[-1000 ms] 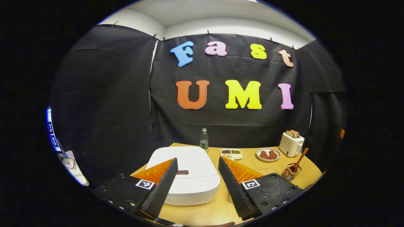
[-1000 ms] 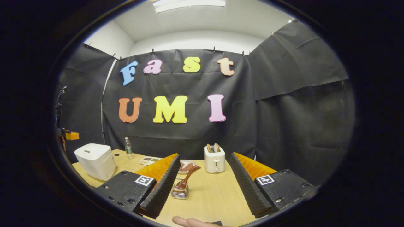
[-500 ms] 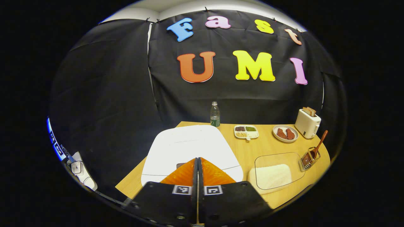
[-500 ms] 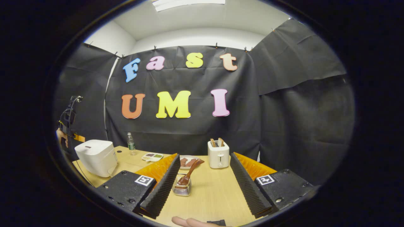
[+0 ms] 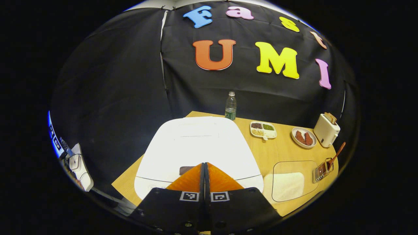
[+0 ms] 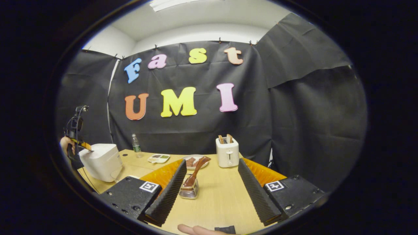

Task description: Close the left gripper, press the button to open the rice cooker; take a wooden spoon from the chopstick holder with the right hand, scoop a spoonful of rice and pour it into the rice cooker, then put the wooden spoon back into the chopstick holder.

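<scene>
While its two fingers lie pressed flat against each other with nothing between them, the left hand-held gripper (image 5: 204,164) hangs over the front part of the white rice cooker (image 5: 196,147), its tips just beside the dark button (image 5: 185,169) on the lid; whether they touch the lid I cannot tell. That lid is down. To the right of the cooker on the wooden bench (image 5: 281,153) lies a clear tray of rice (image 5: 287,185), and past it, near the bench edge, stands the wire chopstick holder (image 5: 321,170) with the wooden spoon (image 5: 336,155) leaning out of it. Farther back are a water bottle (image 5: 230,106), a divided dish of beans (image 5: 263,129), a plate of meat (image 5: 303,137) and a toaster (image 5: 326,130) with bread in its slots.

From the right gripper view, the right hand-held gripper (image 6: 211,182) is spread wide open above the bench (image 6: 222,202), holding nothing. The chopstick holder (image 6: 188,191) sits just beside its left finger (image 6: 168,195), with the spoon (image 6: 196,169) slanting up from it. At the far left a hand (image 6: 67,146) holds the other gripper (image 6: 85,147) at the top front edge of the rice cooker (image 6: 101,161). A fingertip (image 6: 192,230) shows at the bottom edge.
</scene>
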Tool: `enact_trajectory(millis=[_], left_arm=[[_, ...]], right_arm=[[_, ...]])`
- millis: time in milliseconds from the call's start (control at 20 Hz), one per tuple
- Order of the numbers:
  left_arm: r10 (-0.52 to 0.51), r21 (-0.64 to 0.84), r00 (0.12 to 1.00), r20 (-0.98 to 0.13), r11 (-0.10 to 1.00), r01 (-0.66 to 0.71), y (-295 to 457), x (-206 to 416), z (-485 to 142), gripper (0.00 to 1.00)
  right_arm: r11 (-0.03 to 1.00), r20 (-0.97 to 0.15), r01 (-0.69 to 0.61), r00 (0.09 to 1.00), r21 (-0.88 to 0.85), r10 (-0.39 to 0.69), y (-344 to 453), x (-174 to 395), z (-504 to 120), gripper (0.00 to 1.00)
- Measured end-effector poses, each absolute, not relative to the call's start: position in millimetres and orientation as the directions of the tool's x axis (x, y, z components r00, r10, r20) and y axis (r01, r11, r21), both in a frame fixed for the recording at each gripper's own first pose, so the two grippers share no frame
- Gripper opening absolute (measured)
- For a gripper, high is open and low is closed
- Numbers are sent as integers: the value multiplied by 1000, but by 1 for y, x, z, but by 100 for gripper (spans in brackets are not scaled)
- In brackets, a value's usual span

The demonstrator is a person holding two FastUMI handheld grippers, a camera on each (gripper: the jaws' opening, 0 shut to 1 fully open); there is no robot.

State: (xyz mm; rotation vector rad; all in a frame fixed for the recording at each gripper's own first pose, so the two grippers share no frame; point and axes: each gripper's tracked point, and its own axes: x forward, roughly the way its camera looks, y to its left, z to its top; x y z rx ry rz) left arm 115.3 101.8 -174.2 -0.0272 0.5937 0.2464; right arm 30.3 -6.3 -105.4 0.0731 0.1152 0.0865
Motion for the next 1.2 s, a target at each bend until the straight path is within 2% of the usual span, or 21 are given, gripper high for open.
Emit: enact_trajectory(millis=[250,300,500,650,700,800,850,950,1050,1100,1150,1200], left_arm=[[220,46,783,-583,970,-238,103,116,-187,0],[221,41,765,-605,968,-247,103,110,-192,0],[245,65,754,-610,963,-261,103,113,-190,0],[229,23,756,-613,962,-273,102,113,-186,0],[223,2,762,-608,960,-279,101,113,-182,0],[216,-49,798,-562,955,-293,100,114,-163,0],[219,-67,816,-535,952,-299,100,113,-150,0],[242,-61,846,-474,950,-306,103,104,-121,0],[223,-75,876,-428,957,-280,90,96,-98,0],[205,-85,892,-403,962,-260,82,91,-87,0],[194,-73,910,-365,969,-236,74,85,-75,2],[182,-53,926,-329,976,-211,65,76,-67,8]], right_arm=[[993,-121,-79,989,84,89,-12,30,-112,96],[993,-121,-81,988,82,91,-12,29,-112,100],[994,-121,-83,988,75,91,-12,23,-110,100],[994,-128,-84,987,70,92,-11,19,-112,100],[994,-132,-84,987,67,93,-10,17,-113,96],[995,-138,-79,987,56,86,-11,15,-115,96],[996,-140,-77,987,53,83,-12,15,-115,100],[996,-147,-80,985,50,87,-9,14,-118,100],[996,-154,-78,985,43,84,-7,15,-122,100],[996,-157,-76,984,42,82,-6,17,-123,96],[996,-163,-76,983,43,82,-5,19,-126,100],[996,-175,-69,982,53,77,-4,23,-132,100]])
